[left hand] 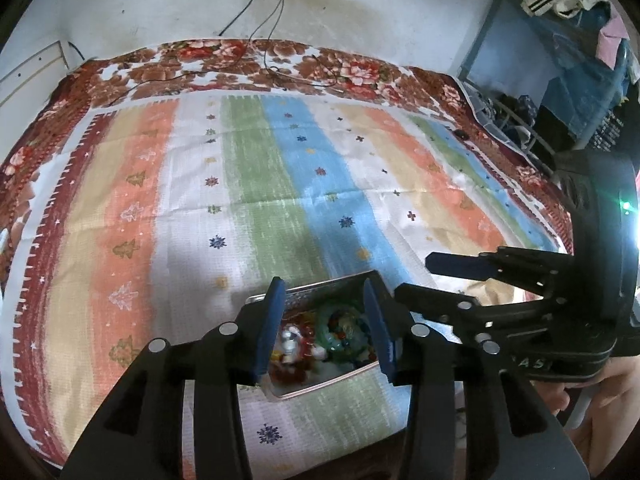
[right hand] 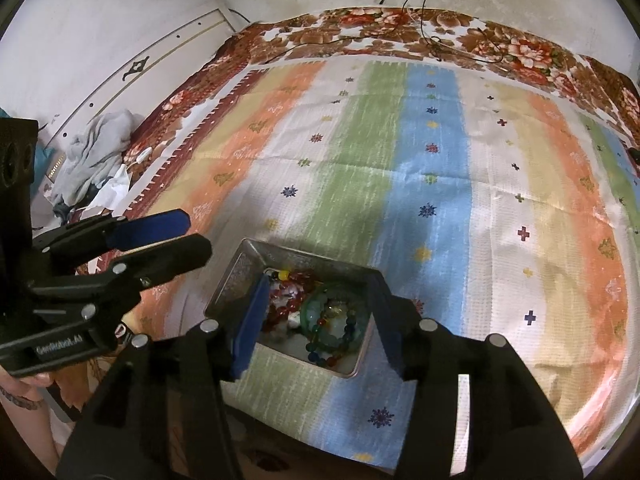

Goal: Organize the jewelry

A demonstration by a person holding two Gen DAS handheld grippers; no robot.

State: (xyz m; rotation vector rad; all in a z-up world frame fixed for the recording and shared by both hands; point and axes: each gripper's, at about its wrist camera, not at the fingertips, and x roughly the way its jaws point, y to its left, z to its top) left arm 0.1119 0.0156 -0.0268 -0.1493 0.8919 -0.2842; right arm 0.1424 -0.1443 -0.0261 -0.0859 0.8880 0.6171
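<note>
You are holding both grippers over the metal tin (right hand: 236,276), which is sitting on the striped cloth (right hand: 460,184) at its near edge, on the green and white stripes. Inside the tin, jewelry is lying in a heap: a green bangle (right hand: 320,304) is resting toward the tin's right side, a bracelet of coloured beads (right hand: 320,354) is curling at the tin's near corner, and red beads (right hand: 298,278) are piling up at the tin's far and left side.

Your left gripper (left hand: 324,324) is hovering above the tin with its blue fingers (left hand: 269,320) spread wide, one to each side of the tin's contents, and nothing is sitting between them. Your right gripper (right hand: 316,324) is likewise hanging over the tin, fingers (right hand: 250,324) spread apart and holding nothing; from its own camera the green bangle is showing in the gap.

Beyond the tin, the striped cloth is lying over a floral blanket (left hand: 224,64), and black cables (left hand: 256,12) are trailing down the wall onto that blanket.
</note>
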